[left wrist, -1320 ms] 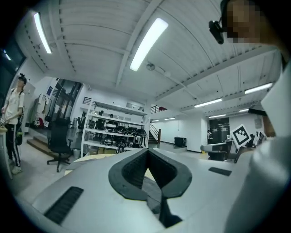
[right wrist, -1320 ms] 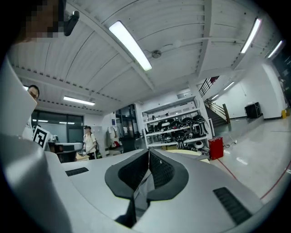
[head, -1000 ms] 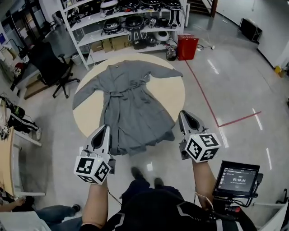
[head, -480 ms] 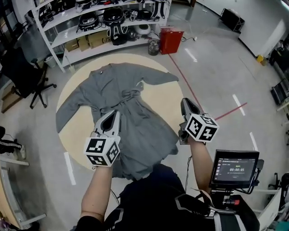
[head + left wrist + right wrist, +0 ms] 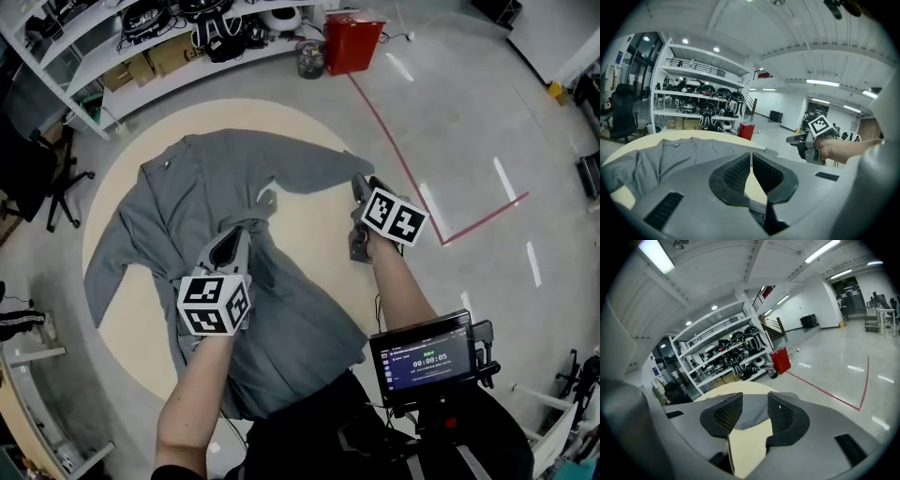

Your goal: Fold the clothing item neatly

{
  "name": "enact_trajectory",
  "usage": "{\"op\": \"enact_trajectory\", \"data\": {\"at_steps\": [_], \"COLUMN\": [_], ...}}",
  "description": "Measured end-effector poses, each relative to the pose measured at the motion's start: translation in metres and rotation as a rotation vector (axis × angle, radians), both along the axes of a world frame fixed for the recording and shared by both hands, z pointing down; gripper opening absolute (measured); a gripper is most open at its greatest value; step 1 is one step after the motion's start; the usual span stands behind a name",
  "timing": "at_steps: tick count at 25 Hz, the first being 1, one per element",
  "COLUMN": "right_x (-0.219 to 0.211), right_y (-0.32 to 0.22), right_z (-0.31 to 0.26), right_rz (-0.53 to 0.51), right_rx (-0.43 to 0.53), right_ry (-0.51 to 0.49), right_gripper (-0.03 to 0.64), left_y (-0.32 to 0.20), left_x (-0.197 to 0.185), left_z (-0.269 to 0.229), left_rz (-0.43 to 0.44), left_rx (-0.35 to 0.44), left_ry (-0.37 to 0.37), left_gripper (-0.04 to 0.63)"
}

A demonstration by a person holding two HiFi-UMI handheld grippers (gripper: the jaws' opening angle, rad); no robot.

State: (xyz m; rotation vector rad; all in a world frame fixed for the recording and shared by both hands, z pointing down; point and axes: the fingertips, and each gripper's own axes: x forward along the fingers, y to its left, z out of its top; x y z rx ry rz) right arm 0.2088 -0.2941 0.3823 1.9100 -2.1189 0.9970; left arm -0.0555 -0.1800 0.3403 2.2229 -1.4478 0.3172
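A grey robe (image 5: 187,187) lies spread face up on a round beige table (image 5: 314,216), sleeves out to both sides and a belt knotted at the waist. My left gripper (image 5: 239,236) hovers over the robe's waist with its jaws shut and nothing between them; the robe (image 5: 670,154) lies ahead of the left gripper (image 5: 751,154). My right gripper (image 5: 361,185) is by the end of the right sleeve. Its jaws have just been opening and stand apart, and nothing is gripped. Beyond the right gripper (image 5: 754,399), the sleeve end (image 5: 752,418) lies on the table.
A white shelving rack (image 5: 141,37) with gear and boxes stands beyond the table, with a red bin (image 5: 352,39) beside it. A black office chair (image 5: 28,159) is at the left. A red line (image 5: 403,178) crosses the floor on the right. A tablet screen (image 5: 427,356) hangs at the person's chest.
Both grippers have moved forward and down from the table's near edge to over the robe. The right one now sits by the sleeve end with its jaws opened.
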Motion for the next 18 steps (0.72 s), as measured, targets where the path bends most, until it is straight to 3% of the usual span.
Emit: {"op": "enact_trajectory", "data": {"at_steps": [4, 9, 18], "right_x": [0.005, 0.004, 0.013], "right_y": [-0.057, -0.102, -0.109], "right_z": [0.052, 0.104, 0.148], "right_rz": [0.027, 0.076, 0.161], "right_rx": [-0.087, -0.210, -0.390], "right_ry": [-0.001, 0.001, 0.182], "right_gripper": [0.159, 0.161, 0.167], "left_y": [-0.029, -0.053, -0.070], "left_x": [0.026, 0.044, 0.051], "left_z": [0.048, 0.076, 0.087], "left_rz": [0.036, 0.064, 0.060], "left_rx": [-0.092, -0.140, -0.167], "left_ry": [-0.008, -0.023, -0.004], "left_gripper": [0.020, 0.022, 0.021]}}
